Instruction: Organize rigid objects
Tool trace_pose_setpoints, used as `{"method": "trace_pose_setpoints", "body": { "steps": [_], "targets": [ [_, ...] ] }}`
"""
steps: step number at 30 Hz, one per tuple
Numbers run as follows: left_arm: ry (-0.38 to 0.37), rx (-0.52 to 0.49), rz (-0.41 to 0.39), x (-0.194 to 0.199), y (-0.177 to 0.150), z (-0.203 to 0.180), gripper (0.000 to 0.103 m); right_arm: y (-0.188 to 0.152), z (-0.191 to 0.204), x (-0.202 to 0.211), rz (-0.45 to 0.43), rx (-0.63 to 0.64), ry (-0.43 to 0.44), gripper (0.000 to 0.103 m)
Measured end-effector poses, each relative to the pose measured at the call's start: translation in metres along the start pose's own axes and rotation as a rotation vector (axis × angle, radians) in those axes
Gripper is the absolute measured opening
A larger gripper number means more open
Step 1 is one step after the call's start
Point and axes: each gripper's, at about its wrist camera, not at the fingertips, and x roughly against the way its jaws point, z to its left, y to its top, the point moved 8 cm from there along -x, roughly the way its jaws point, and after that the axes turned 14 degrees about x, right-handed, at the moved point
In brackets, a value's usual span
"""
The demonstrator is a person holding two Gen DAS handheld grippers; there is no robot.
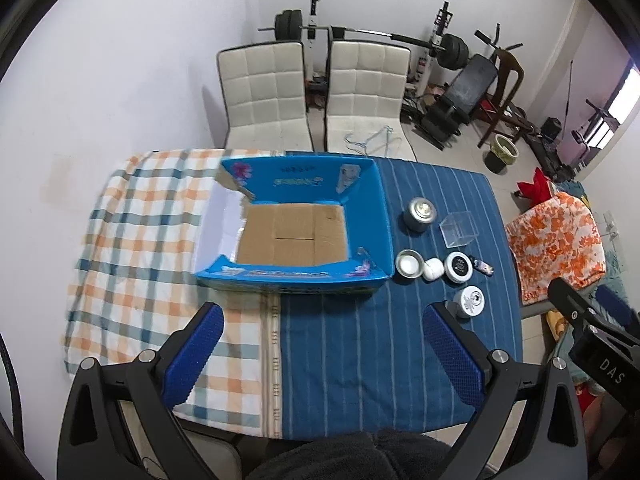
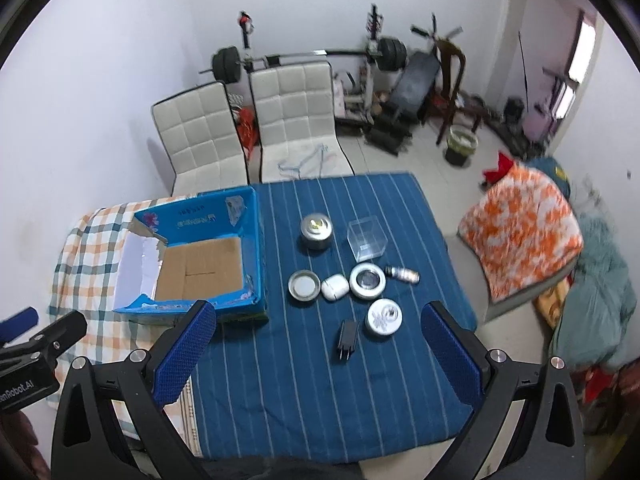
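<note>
An open blue cardboard box (image 1: 369, 216) (image 2: 251, 240) with nothing inside stands mid-table. On the blue striped cloth to its right lie a silver tin (image 2: 316, 232), a clear plastic cube (image 2: 367, 240), a shallow open tin (image 2: 305, 286), a white earbud case (image 2: 334, 287), a white jar with a dark lid (image 2: 367, 281), a small bottle (image 2: 402, 274), a round patterned tin (image 2: 383, 317) and a black plug (image 2: 347, 338). My left gripper (image 1: 323, 316) hovers open in front of the box. My right gripper (image 2: 319, 312) hovers open just short of the plug. Neither holds anything.
A checked cloth (image 1: 140, 240) covers the table's left half. Two white chairs (image 1: 316, 92) stand behind the far edge, with weight equipment (image 1: 452, 80) beyond. An orange-flowered cushion (image 2: 524, 236) sits off the table's right side.
</note>
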Motion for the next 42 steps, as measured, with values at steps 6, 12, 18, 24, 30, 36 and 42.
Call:
{"method": "trace_pose_setpoints", "body": {
  "steps": [6, 12, 18, 24, 30, 36, 42],
  "targets": [
    [-0.034, -0.043, 0.036, -0.048, 0.005, -0.049, 0.102, -0.011, -0.055, -0.049, 0.070, -0.102, -0.021, 0.103],
    [-0.039, -0.094, 0.115, -0.122, 0.018, -0.111, 0.102, -0.010, -0.124, -0.139, 0.185, -0.153, -0.040, 0.103],
    [-0.012, -0.103, 0.183, -0.203, 0.031, -0.158, 0.102, 0.007, -0.156, -0.266, 0.305, -0.152, 0.007, 0.103],
    [0.078, -0.123, 0.232, -0.277, 0.043, -0.178, 0.102, 0.018, -0.152, -0.384, 0.420, -0.061, 0.052, 0.103],
    [0.134, -0.138, 0.269, -0.321, 0.043, -0.178, 0.102, 0.009, -0.136, -0.470, 0.555, 0.014, 0.093, 0.086],
    [0.137, -0.195, 0.297, -0.346, 0.042, -0.194, 0.102, 0.005, -0.140, -0.491, 0.578, -0.017, 0.120, 0.070],
    [0.104, -0.221, 0.312, -0.368, 0.045, -0.226, 0.102, 0.011, -0.178, -0.484, 0.572, -0.060, 0.086, 0.069]
  ]
}}
